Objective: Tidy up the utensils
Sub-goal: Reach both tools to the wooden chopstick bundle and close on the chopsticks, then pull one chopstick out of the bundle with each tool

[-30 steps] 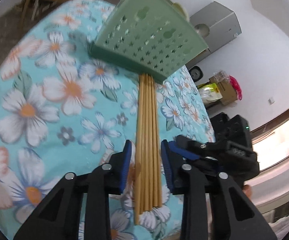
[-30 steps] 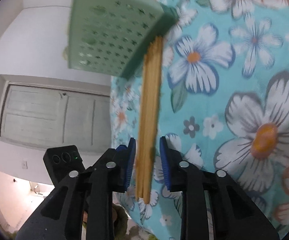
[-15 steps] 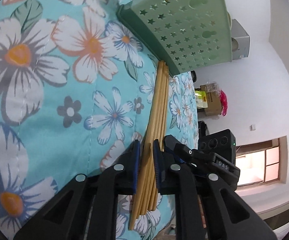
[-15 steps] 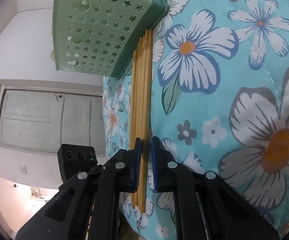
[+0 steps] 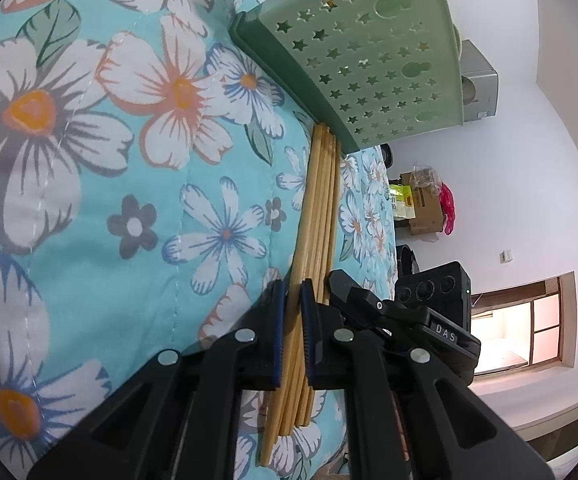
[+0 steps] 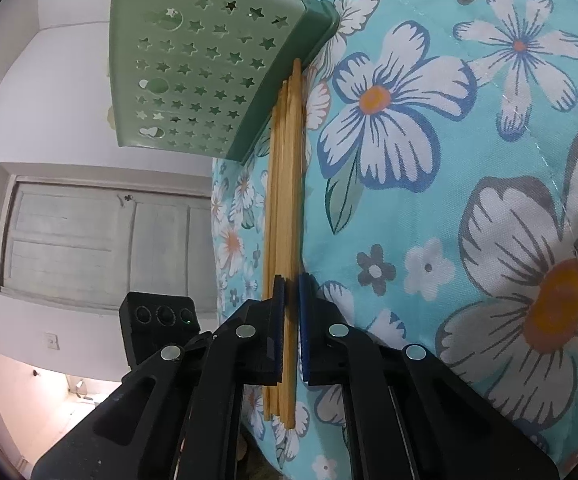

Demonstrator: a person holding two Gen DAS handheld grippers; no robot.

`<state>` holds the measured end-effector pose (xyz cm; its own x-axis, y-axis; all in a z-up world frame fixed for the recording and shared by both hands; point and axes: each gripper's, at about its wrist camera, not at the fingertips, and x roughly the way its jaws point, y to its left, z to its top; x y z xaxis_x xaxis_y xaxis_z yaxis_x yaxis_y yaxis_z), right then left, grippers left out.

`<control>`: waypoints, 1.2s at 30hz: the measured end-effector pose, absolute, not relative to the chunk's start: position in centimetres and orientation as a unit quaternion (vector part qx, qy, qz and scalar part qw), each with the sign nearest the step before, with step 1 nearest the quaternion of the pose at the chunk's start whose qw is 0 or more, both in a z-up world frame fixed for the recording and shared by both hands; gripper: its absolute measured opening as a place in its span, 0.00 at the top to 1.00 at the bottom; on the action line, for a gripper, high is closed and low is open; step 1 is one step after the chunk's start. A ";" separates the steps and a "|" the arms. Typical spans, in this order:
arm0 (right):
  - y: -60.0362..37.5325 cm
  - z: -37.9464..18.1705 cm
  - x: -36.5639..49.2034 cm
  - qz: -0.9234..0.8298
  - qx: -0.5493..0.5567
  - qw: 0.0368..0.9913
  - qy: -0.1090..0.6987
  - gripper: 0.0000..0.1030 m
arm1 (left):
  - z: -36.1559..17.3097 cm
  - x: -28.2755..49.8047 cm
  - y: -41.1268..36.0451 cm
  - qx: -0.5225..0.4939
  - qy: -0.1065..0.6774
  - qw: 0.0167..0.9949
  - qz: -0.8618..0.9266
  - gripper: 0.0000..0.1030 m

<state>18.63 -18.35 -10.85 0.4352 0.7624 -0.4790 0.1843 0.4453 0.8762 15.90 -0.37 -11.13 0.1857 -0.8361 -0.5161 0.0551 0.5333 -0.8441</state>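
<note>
A bundle of several wooden chopsticks (image 5: 321, 200) lies on the flowered cloth, its far ends against the foot of a green star-punched basket (image 5: 369, 60). My left gripper (image 5: 293, 292) is shut on part of the bundle near its close end, and a few sticks pass outside its right pad. In the right wrist view the same chopsticks (image 6: 285, 200) run up to the basket (image 6: 193, 72). My right gripper (image 6: 291, 280) is shut on them too, with a couple of sticks left of its pads. The two grippers sit side by side.
A teal cloth with large white flowers (image 5: 89, 160) covers the table. The table edge drops off just beyond the chopsticks. A cardboard box (image 5: 421, 208) and a grey appliance (image 5: 477, 80) stand by the wall. A pale door (image 6: 89, 240) is behind.
Both pairs of jaws have closed from around the bundle onto the chopsticks. The left gripper rolled and sank toward the cloth. The bundle now looks tighter.
</note>
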 end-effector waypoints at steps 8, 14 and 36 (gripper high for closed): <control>-20.3 -9.9 17.6 0.202 0.470 0.702 0.495 0.95 | -9.7 15.6 0.5 -0.347 0.534 0.701 -0.320 0.94; -23.5 -7.6 16.3 0.175 0.421 0.730 0.510 0.95 | -7.3 14.8 2.0 -0.313 0.512 0.744 -0.294 0.94; -22.3 -4.8 14.9 0.091 0.175 0.819 0.539 0.67 | -6.0 13.4 -1.2 -0.048 0.519 0.826 -0.215 0.69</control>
